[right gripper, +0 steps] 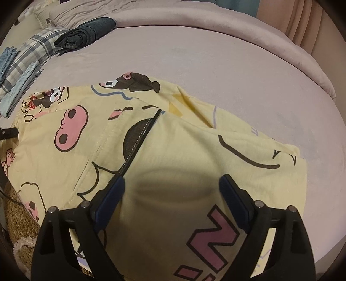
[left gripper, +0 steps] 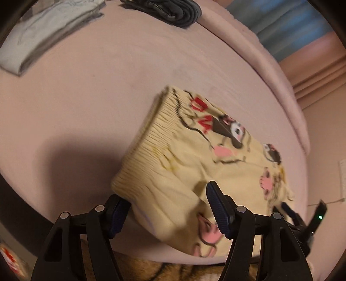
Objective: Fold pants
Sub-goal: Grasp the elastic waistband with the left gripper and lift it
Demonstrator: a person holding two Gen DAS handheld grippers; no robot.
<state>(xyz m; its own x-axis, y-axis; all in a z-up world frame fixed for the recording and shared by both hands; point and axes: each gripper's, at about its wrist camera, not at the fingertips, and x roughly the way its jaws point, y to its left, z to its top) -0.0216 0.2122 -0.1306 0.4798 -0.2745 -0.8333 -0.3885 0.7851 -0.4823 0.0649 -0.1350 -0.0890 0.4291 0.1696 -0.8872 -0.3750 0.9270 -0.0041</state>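
The pale yellow cartoon-print pants [left gripper: 194, 160] lie folded on the pink bed [left gripper: 86, 97], ribbed waistband to the left. My left gripper [left gripper: 168, 207] is open at the near waistband corner, with cloth between its spread fingers. In the right wrist view the pants [right gripper: 173, 151] fill the middle, a folded layer on top. My right gripper [right gripper: 173, 190] is open just above the cloth, its shadow on the fabric. The right gripper also shows at the right edge of the left wrist view [left gripper: 302, 218].
A folded grey-white garment [left gripper: 43, 32] and a folded dark garment [left gripper: 168, 10] lie at the far side of the bed. In the right wrist view a dark folded garment [right gripper: 86, 32], plaid cloth [right gripper: 32, 54] and blue garments [right gripper: 19, 88] lie at the far left. A brown plush rug [right gripper: 19, 227] lies below the bed edge.
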